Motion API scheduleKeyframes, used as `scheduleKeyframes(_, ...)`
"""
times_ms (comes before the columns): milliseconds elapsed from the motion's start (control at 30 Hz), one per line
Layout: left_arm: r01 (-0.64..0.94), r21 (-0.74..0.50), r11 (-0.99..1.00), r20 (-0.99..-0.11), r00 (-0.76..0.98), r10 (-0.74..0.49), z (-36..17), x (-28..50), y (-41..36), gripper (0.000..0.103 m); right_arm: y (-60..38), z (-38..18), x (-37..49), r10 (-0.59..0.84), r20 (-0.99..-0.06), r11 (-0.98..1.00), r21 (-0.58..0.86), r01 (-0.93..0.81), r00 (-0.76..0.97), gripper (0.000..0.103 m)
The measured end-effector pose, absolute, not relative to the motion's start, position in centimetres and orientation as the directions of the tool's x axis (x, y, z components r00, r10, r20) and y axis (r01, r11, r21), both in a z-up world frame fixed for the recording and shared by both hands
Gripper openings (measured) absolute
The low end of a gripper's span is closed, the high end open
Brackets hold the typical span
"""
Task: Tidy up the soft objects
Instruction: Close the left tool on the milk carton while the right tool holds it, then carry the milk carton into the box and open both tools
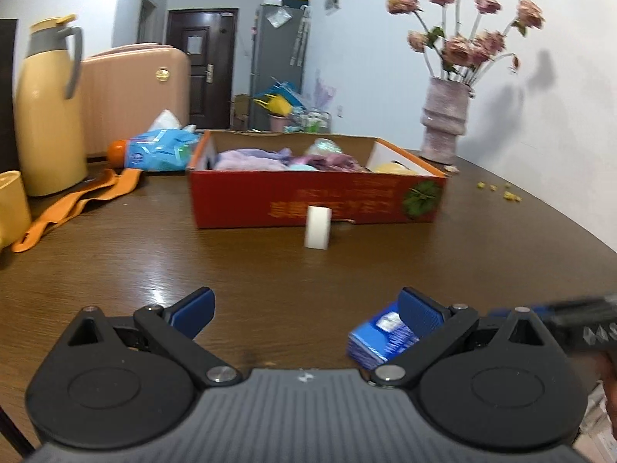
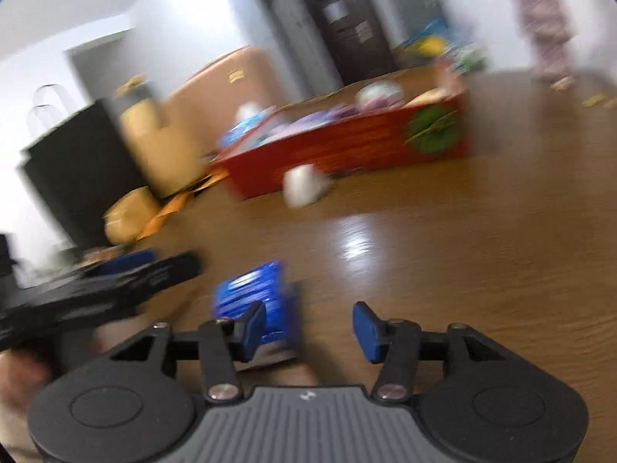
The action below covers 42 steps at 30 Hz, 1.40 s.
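A red cardboard box stands mid-table, holding purple cloths and other soft items; it also shows, blurred, in the right wrist view. A white sponge block stands upright in front of it and appears blurred in the right wrist view. A small blue tissue pack lies on the table by my left gripper's right finger, and beside my right gripper's left finger. My left gripper is open and empty. My right gripper is open and empty, its view blurred.
A yellow thermos, a yellow cup, an orange strap, a blue wipes pack and an orange sit at the left. A vase of pink flowers stands at the back right. A pink suitcase is behind the table.
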State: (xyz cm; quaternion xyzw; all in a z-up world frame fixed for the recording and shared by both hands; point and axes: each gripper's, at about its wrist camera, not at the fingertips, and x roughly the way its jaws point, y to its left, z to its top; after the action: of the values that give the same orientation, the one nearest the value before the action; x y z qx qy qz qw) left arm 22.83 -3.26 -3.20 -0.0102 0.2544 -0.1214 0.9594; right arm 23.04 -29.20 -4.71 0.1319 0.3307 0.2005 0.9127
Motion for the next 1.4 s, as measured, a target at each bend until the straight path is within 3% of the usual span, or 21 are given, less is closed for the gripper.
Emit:
scheduleKeyframes(67,0.235,-0.068,0.97,-0.497,0.835,-0.237,-3.3,22.7,-4.0,0.103,-29.9,-4.3,22.3,0.407,-0.527,0.905,0.345,-0.25,0.746,0.05)
scheduleKeyframes(167,0.263,-0.067,0.962,-0.493,0.83,-0.261,-3.5,23.0,-4.7,0.101,-30.3,-4.0,21.4,0.453,-0.504,0.88,0.382,-0.281,0.735,0.049)
scheduleKeyframes(300,0.303,-0.102,0.948,-0.524,0.794,-0.31,-3.9,25.0,-5.2,0.071,-29.3,-4.6,20.1,0.536,-0.519,0.839,0.419,-0.348,0.666,0.048)
scheduleKeyframes(333,0.31,-0.106,0.945,-0.546,0.776,-0.316,-4.1,25.6,-5.4,0.062,-29.0,-4.8,19.7,0.554,-0.521,0.827,0.431,-0.361,0.649,0.043)
scheduleKeyframes(467,0.333,-0.161,0.929,-0.573,0.735,-0.363,-4.7,26.3,-5.3,0.047,-26.3,-5.3,19.1,0.594,-0.537,0.804,0.434,-0.407,0.599,0.033)
scheduleKeyframes(600,0.305,-0.164,0.938,-0.577,0.742,-0.342,-4.6,25.4,-4.9,0.036,-24.7,-5.6,20.0,0.576,-0.527,0.815,0.428,-0.391,0.625,0.031)
scheduleKeyframes(900,0.297,-0.282,0.912,-0.595,0.691,-0.409,-4.2,23.3,-4.1,0.035,-26.6,-5.2,21.6,0.489,-0.496,0.856,0.431,-0.285,0.718,0.03)
scheduleKeyframes(967,0.296,-0.34,0.892,-0.583,0.678,-0.447,-3.9,23.5,-3.7,0.04,-27.0,-4.8,21.7,0.503,-0.476,0.841,0.46,-0.283,0.721,0.03)
scheduleKeyframes(1000,0.295,-0.366,0.883,-0.57,0.679,-0.463,-3.8,23.7,-3.4,0.048,-27.0,-4.7,22.0,0.515,-0.473,0.832,0.475,-0.286,0.715,0.031)
scheduleKeyframes(1067,0.269,-0.369,0.889,-0.571,0.69,-0.446,-3.9,24.5,-3.3,0.051,-26.7,-4.7,22.4,0.519,-0.469,0.827,0.488,-0.28,0.715,0.03)
scheduleKeyframes(1100,0.26,-0.354,0.899,-0.58,0.693,-0.429,-4.0,24.9,-3.5,0.049,-26.5,-4.9,22.8,0.508,-0.479,0.833,0.485,-0.266,0.716,0.03)
scheduleKeyframes(1133,0.248,-0.341,0.907,-0.593,0.692,-0.412,-4.3,25.3,-3.6,0.04,-26.3,-5.2,23.3,0.489,-0.5,0.842,0.484,-0.237,0.715,0.03)
scheduleKeyframes(1200,0.251,-0.358,0.899,-0.599,0.678,-0.427,-4.9,25.6,-3.5,0.032,-26.1,-5.8,23.8,0.474,-0.512,0.844,0.496,-0.204,0.716,0.028)
scheduleKeyframes(1400,0.284,-0.359,0.889,-0.586,0.673,-0.451,-5.6,25.2,-3.3,0.03,-24.7,-6.1,23.6,0.424,-0.527,0.887,0.407,-0.22,0.737,0.026)
